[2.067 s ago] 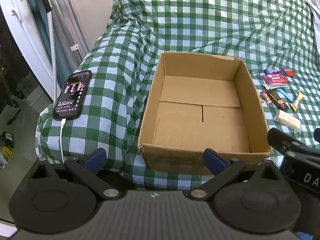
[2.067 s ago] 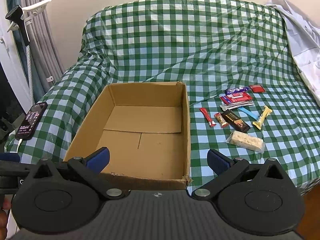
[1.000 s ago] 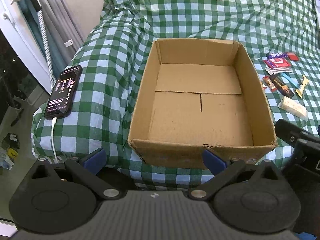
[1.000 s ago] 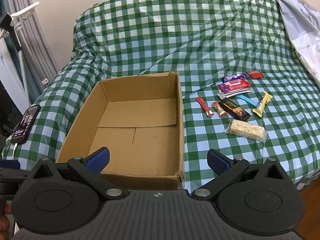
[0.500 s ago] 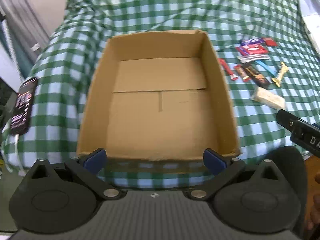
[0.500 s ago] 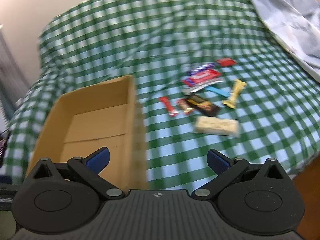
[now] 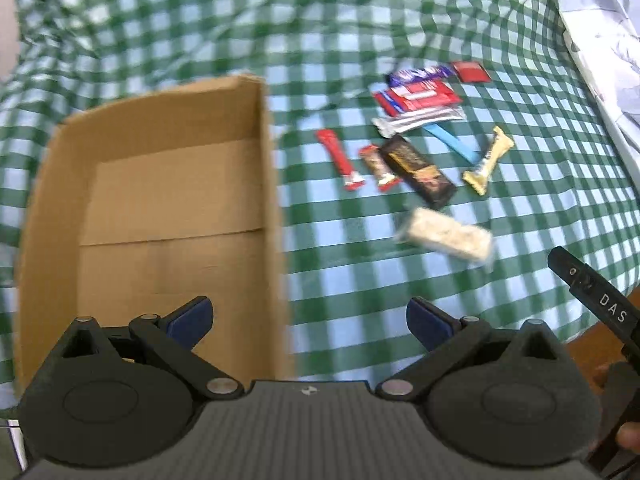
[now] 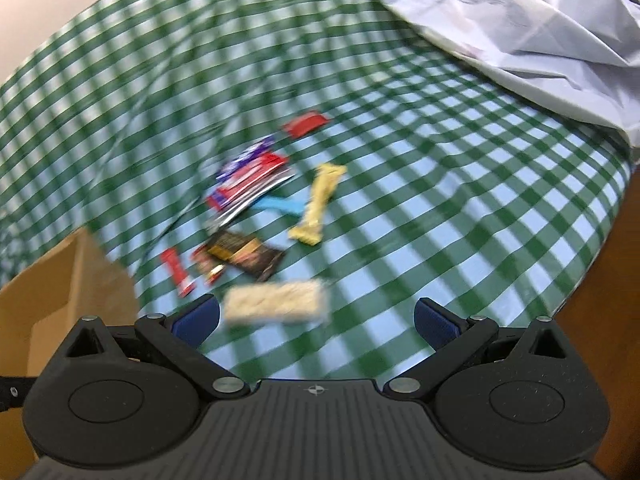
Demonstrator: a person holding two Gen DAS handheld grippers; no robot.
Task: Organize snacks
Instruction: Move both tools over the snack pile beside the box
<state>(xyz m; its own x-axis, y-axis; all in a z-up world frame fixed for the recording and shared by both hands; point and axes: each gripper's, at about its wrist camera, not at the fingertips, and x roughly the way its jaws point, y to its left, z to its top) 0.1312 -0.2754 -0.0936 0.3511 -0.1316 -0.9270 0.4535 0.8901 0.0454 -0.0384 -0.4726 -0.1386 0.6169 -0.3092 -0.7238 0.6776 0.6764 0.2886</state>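
The left gripper point(image 7: 308, 320) has its blue-padded jaws spread wide with nothing between them; in the left wrist view its left pad sits low over the cardboard box point(image 7: 264, 184), its right pad over the green checked cloth point(image 7: 360, 280). The right gripper point(image 8: 316, 322) is likewise wide open and holds nothing. Just above its left pad lies a pale bar in clear wrap point(image 8: 276, 302), blurred. Beyond it, mid-frame, sit a dark brown bar point(image 8: 248, 254), a thin red stick point(image 8: 176, 272), a yellow bar point(image 8: 318, 204), a blue stick point(image 8: 280, 204) and red and purple wrappers point(image 8: 248, 172); their print is unreadable. At right in the left view, a black part point(image 7: 600, 300) reads "DAS". A white sheet point(image 8: 520, 20) fills the right view's upper right.
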